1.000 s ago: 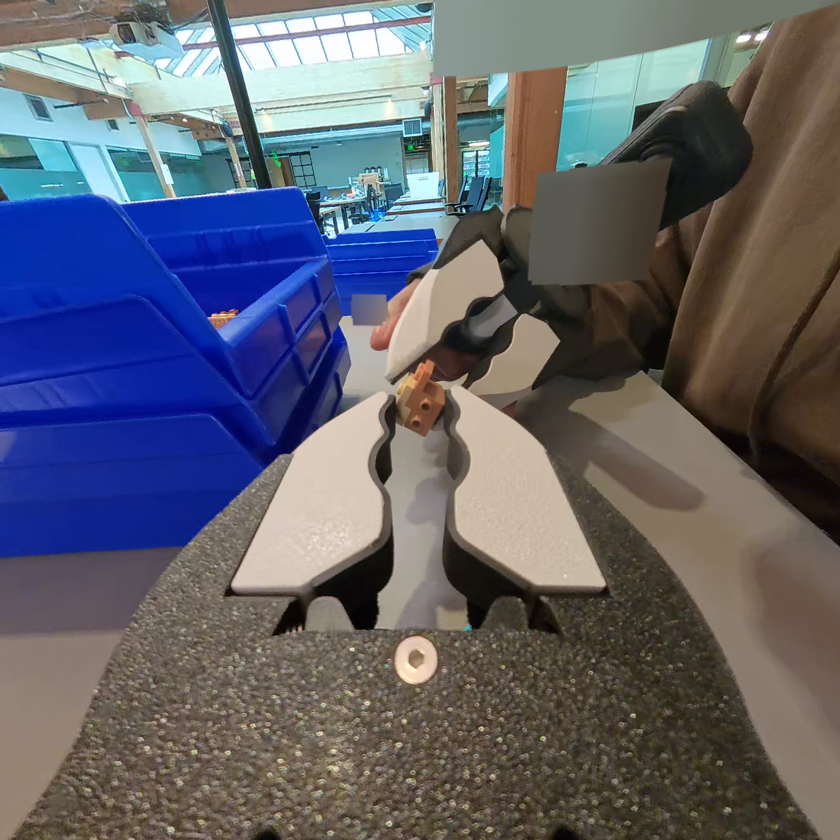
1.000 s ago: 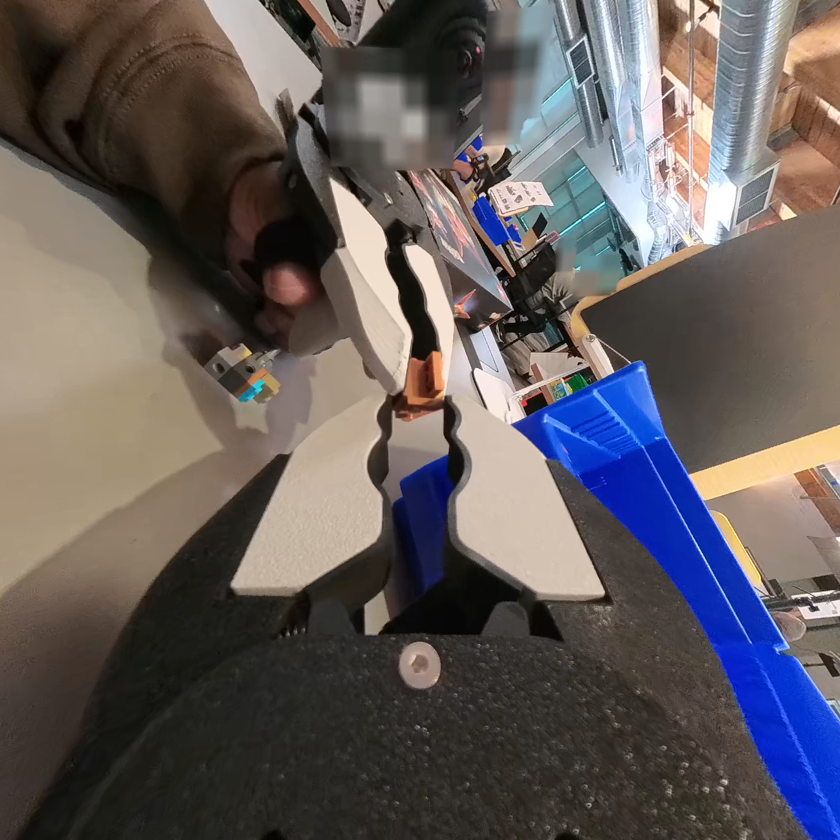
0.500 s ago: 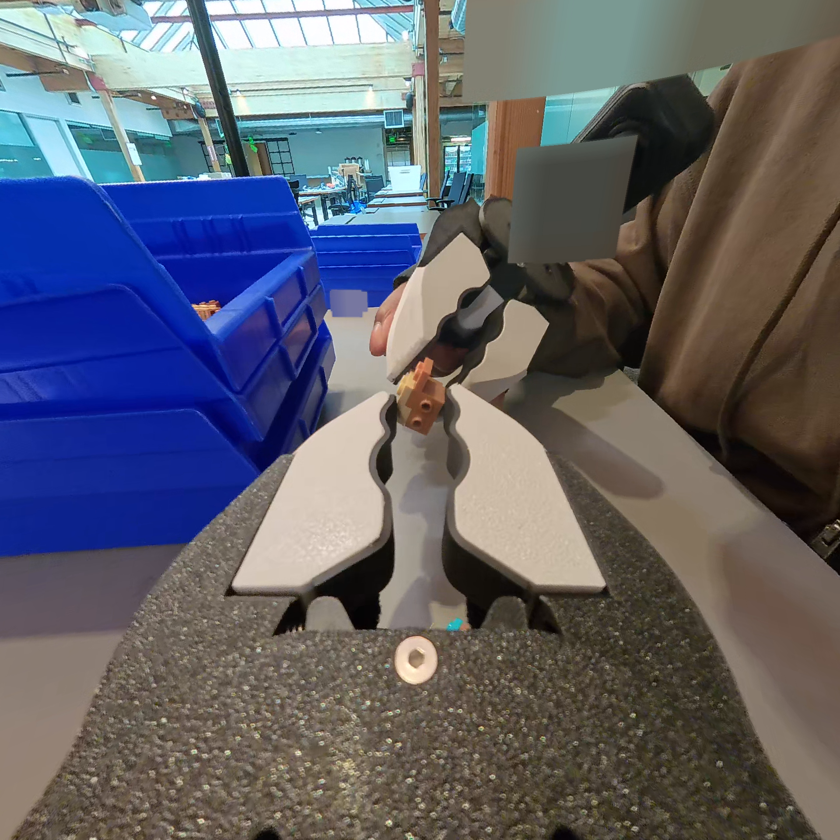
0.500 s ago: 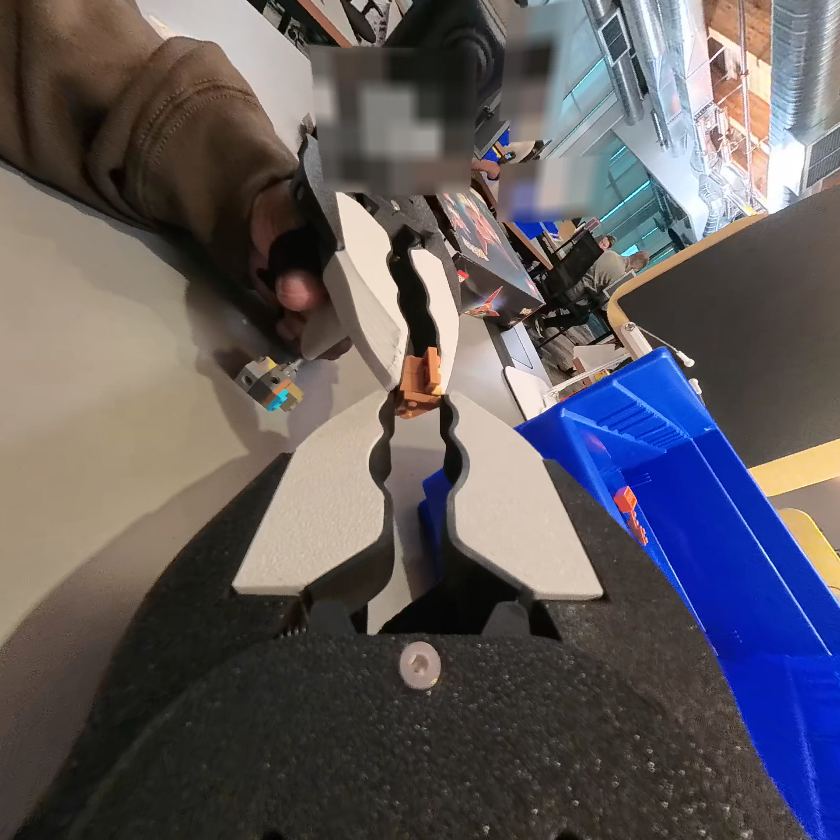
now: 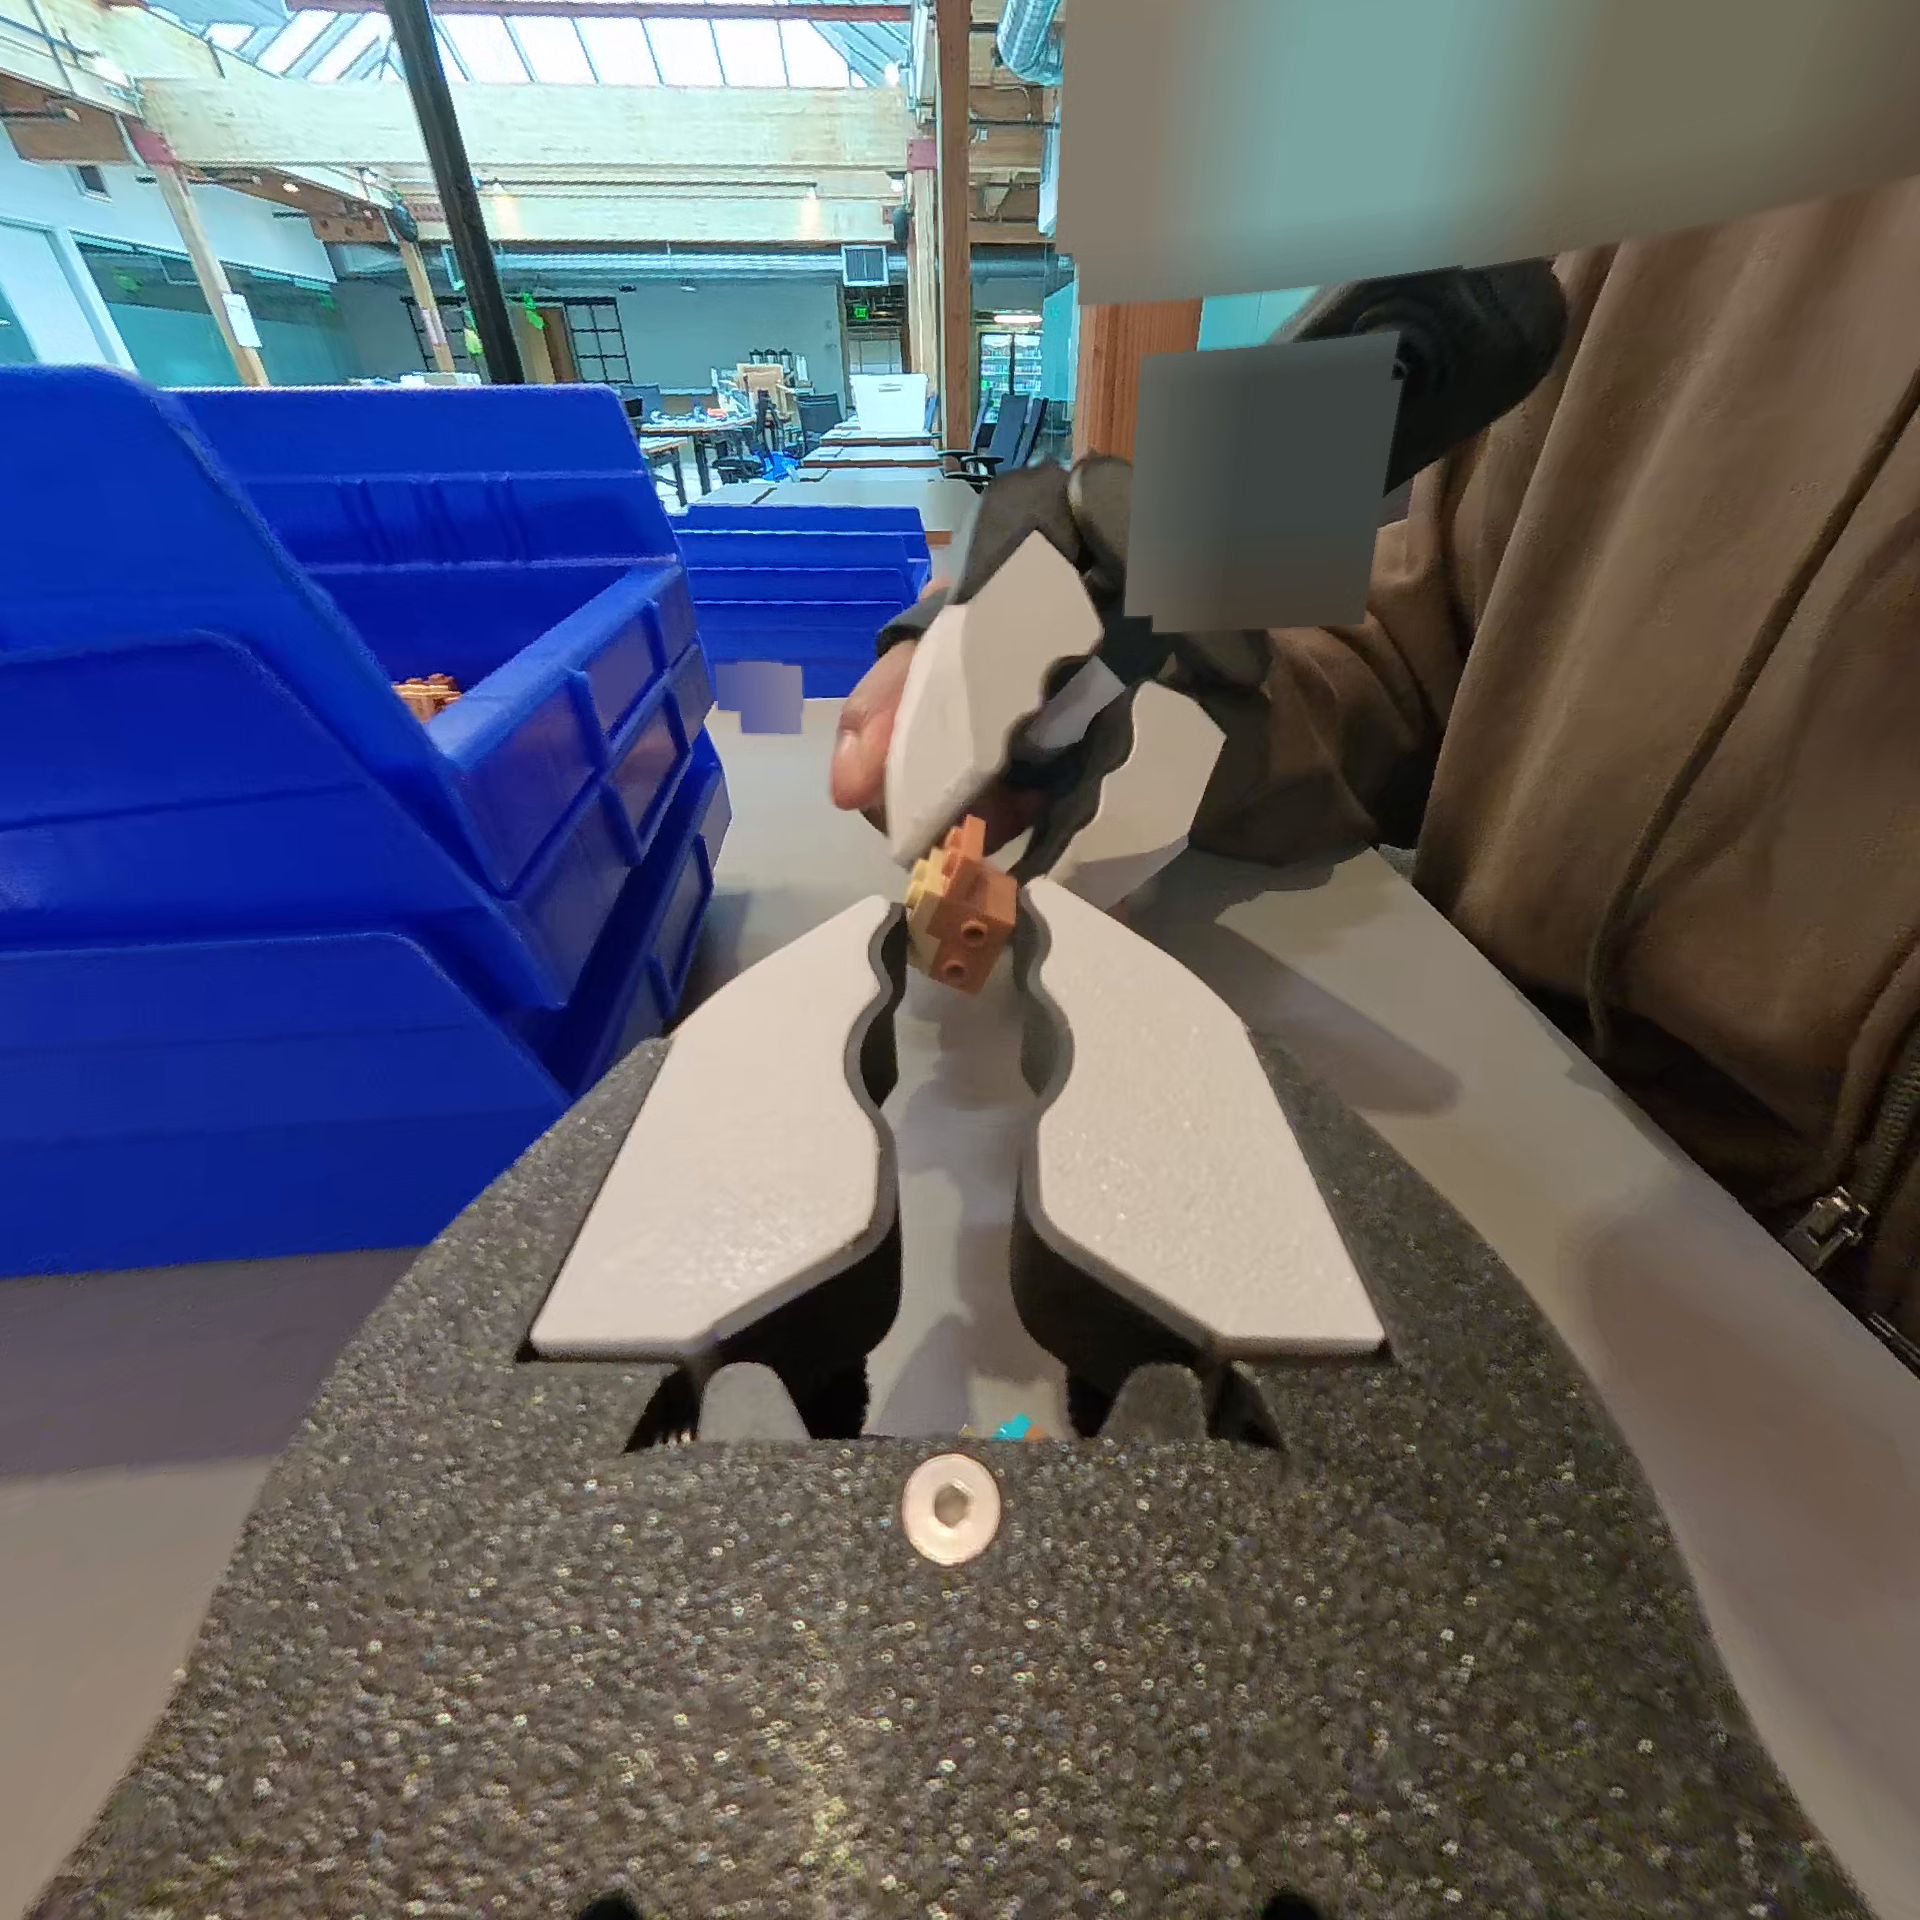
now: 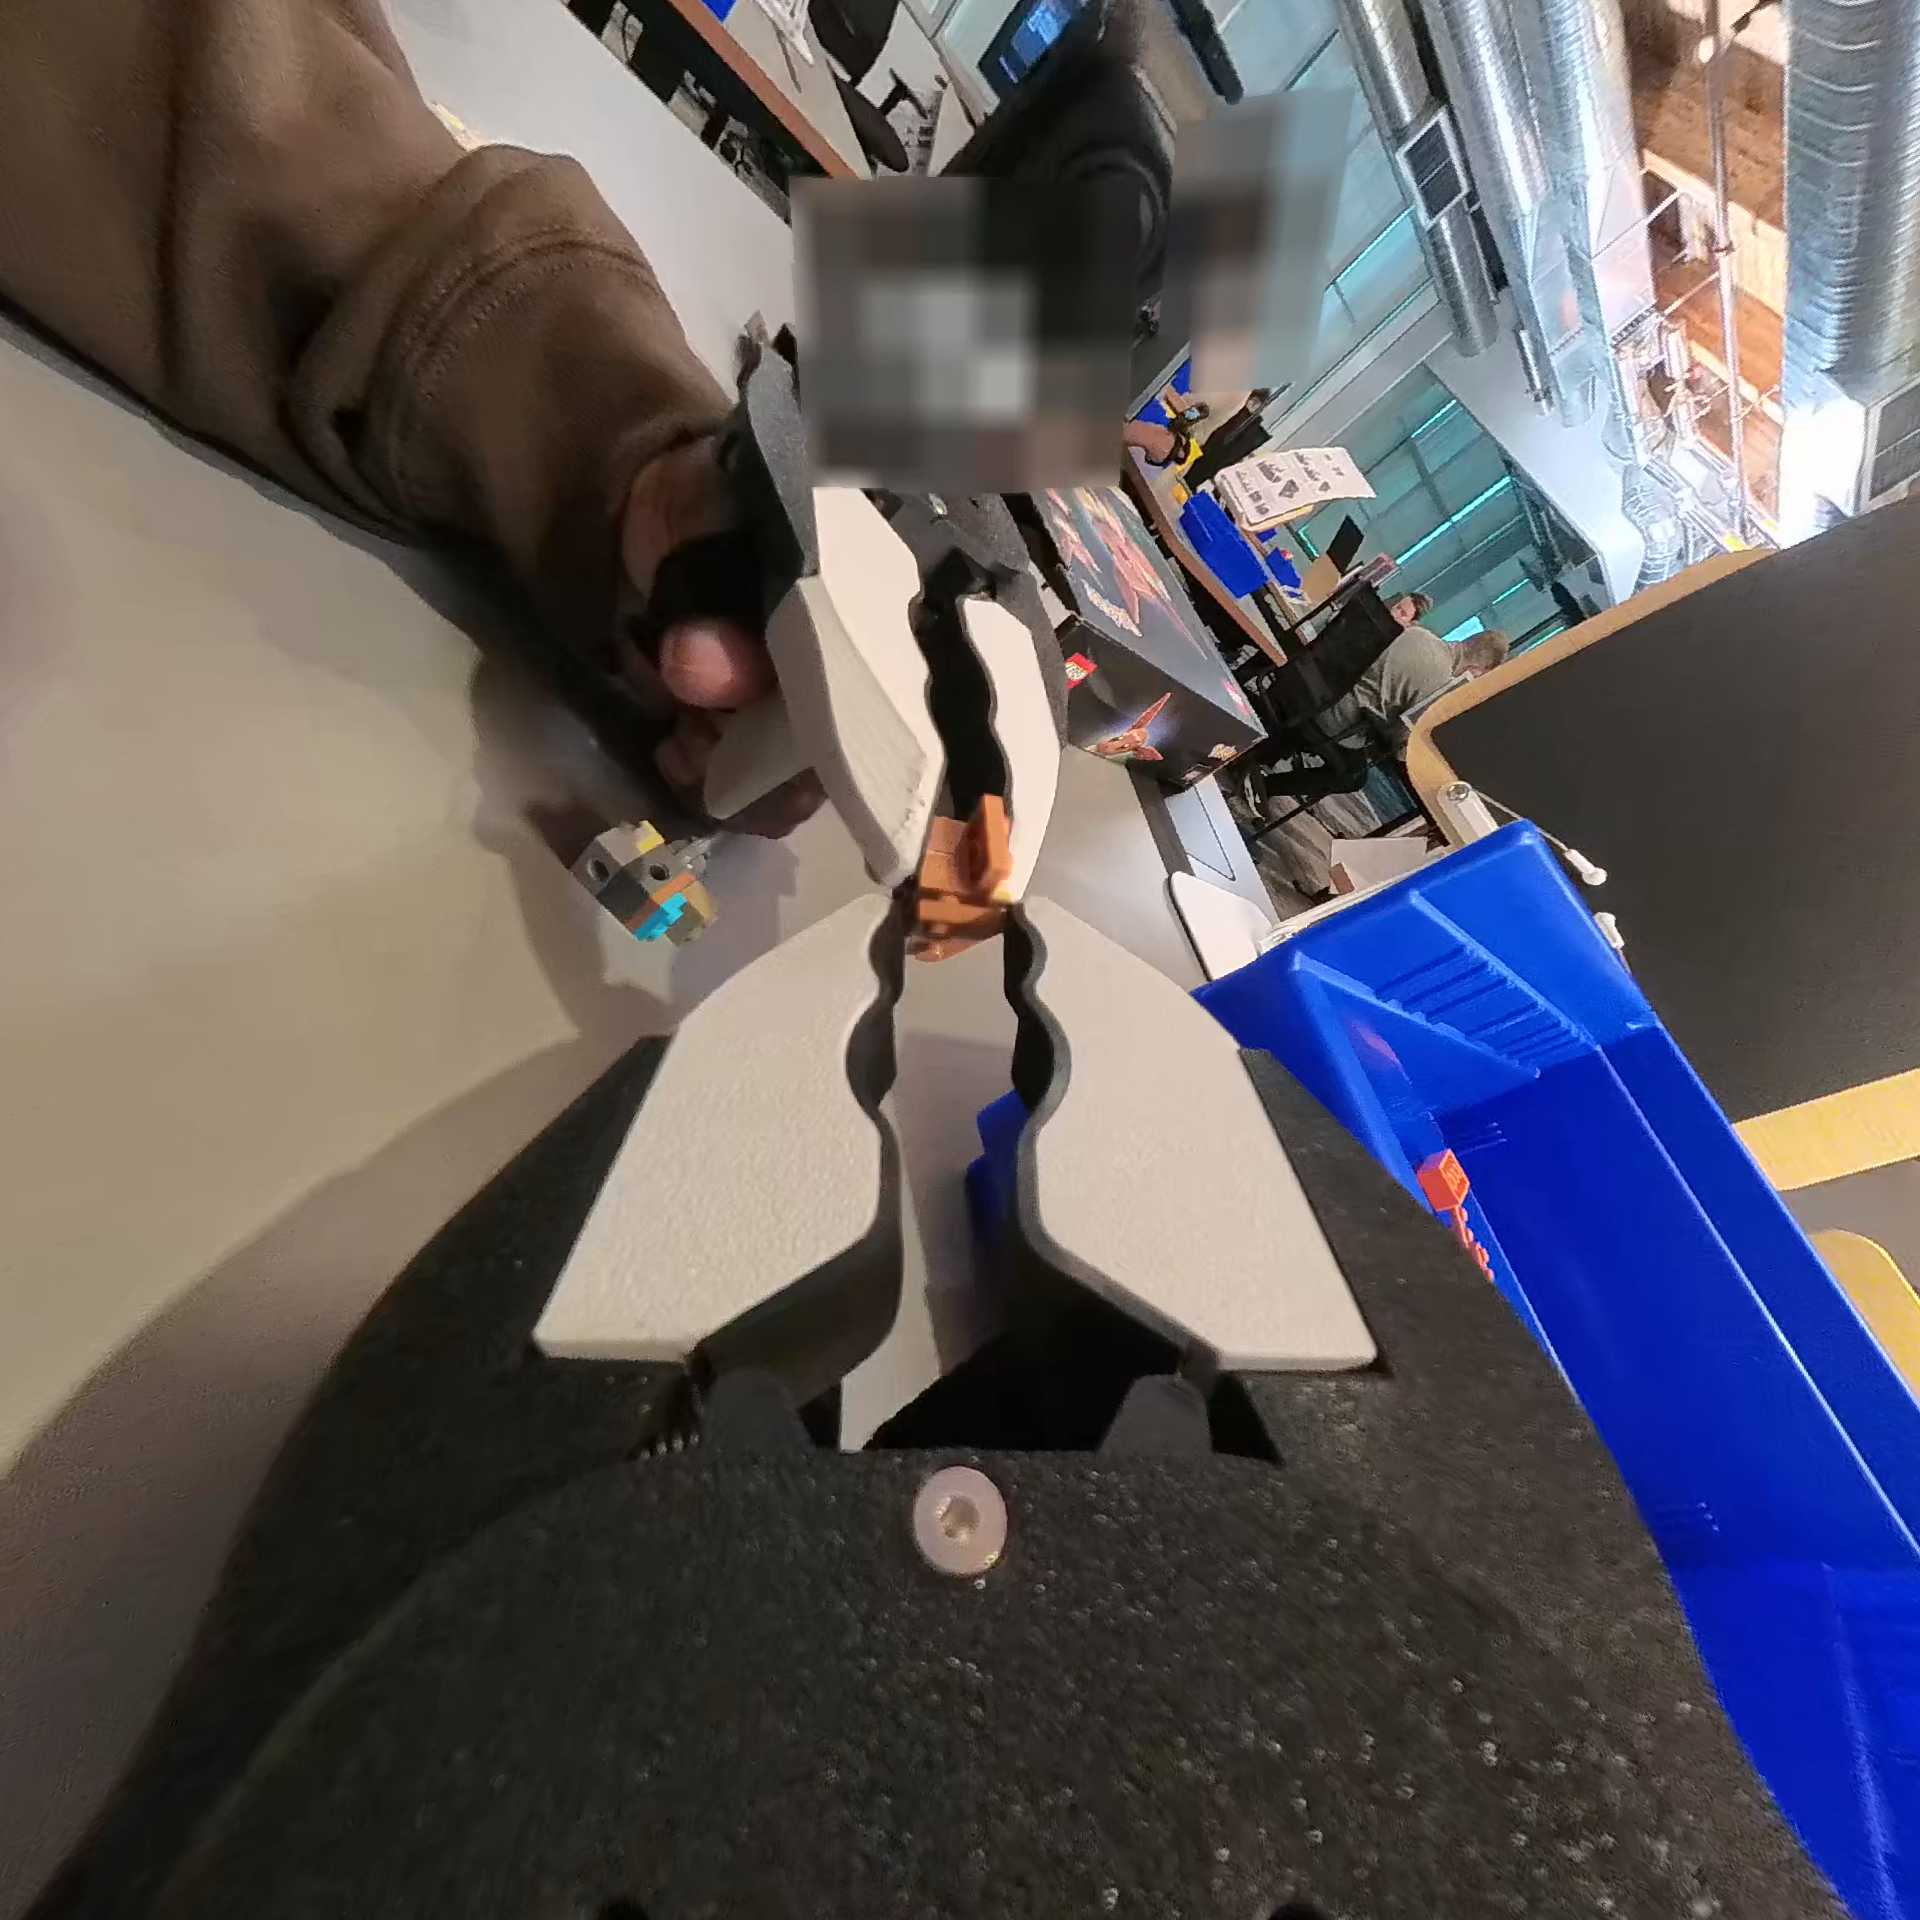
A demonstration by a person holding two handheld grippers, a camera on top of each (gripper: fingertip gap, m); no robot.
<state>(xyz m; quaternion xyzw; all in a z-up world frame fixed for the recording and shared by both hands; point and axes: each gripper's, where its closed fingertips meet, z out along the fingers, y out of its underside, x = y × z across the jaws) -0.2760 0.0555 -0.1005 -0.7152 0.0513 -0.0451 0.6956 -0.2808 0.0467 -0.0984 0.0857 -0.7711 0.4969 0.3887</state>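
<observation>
A small brown and tan brick cluster is held in the air between both grippers, above the grey table. My left gripper is shut on its lower brown part. My right gripper comes from above and behind with its tips pinched on the upper part. In the right wrist view, the right gripper grips the cluster from below, and the left gripper meets it tip to tip from above. A bare hand holds each gripper.
Stacked blue bins stand to the left, one with brown bricks. A small grey, yellow and cyan brick model lies on the table. A blue bin holds an orange brick. A person in a brown hoodie is close on the right. Left and right tips are no more than a few centimetres apart.
Both grippers stay clamped on the cluster, tip to tip. The right gripper has turned a little, so the small model and the blue bin have shifted in its view.
</observation>
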